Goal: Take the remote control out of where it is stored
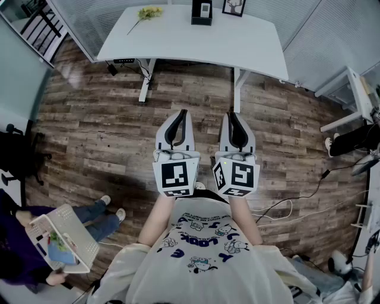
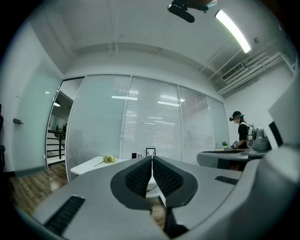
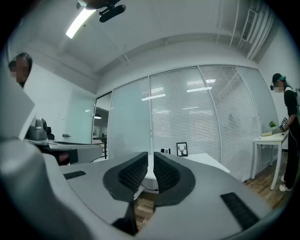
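Office room seen from above. A floor of dark wood planks runs up to a wall of glass panels with shut blinds. A white table stands on two legs against that wall. On its top, from left to right, are a yellow flower, a black holder and a small picture frame. A second white desk stands at the right edge of the room, and a black cable trails over the planks near it.

The remote control, white, stands upright in the black holder at the far edge of the table. The left gripper and the right gripper are held level, side by side and close to the person's chest. Both point towards the table and are well apart from it, over bare floor. The remote control lies straight ahead of them, roughly between their two lines.

The left gripper's jaws meet at the tips. The right gripper's jaws are drawn together to a thin slit. Neither gripper has anything between its jaws
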Tool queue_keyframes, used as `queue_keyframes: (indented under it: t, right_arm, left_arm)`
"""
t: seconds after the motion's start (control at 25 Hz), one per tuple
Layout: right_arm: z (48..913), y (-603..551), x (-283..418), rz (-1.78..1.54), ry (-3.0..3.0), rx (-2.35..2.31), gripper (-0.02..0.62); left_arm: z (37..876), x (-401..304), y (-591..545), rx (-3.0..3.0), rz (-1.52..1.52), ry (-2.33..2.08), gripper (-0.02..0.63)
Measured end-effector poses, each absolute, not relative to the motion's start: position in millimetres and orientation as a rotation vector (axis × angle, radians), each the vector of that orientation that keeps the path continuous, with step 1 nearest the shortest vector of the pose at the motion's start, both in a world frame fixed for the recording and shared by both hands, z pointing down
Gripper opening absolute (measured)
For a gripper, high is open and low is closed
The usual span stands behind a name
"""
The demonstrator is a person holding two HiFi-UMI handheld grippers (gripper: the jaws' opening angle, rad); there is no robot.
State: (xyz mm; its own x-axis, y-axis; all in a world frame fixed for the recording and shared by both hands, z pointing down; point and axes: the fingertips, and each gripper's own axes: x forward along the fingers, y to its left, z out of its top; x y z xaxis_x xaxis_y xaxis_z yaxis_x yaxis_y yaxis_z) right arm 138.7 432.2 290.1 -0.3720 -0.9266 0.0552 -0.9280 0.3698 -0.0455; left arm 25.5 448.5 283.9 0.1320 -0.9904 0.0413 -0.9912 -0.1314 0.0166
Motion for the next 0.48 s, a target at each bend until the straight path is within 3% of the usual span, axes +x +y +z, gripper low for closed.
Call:
queue_keyframes:
  t: [0.48]
  right_arm:
    - [293.4,424.1,131.9,0.11,-2.582,1.749,0.057]
  left_arm:
    - [286.7,20.2,439.9,2.338,0.028,-2.032,0.02]
